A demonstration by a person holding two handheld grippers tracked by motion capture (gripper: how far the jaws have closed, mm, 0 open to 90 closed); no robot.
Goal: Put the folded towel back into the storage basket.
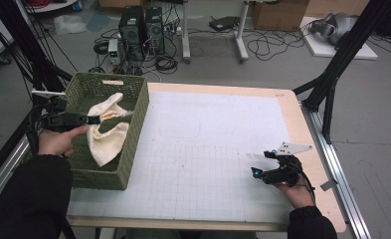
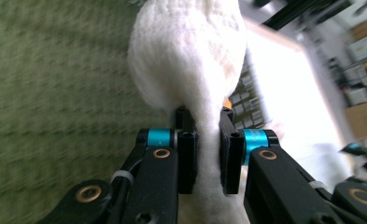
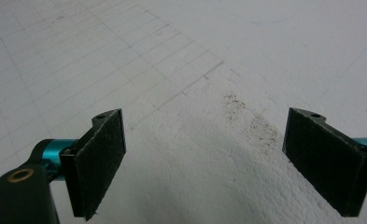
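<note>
Cloth [image 1: 108,130], cream-white, lies in the green basket [image 1: 133,144] at the left side of the tabletop [image 1: 208,149], and we see our left gripper [image 1: 91,119] holding a fold of it over the basket. In the left gripper view its fingers [image 2: 187,161] are pinched tight on the cloth. Our right gripper [image 1: 265,167] rests well apart at the right on the white gridded mat [image 3: 172,46], its fingers [image 3: 99,161] spread wide with nothing between them.

Black sleeves, 2 black grippers with cyan collars, brass screws.
</note>
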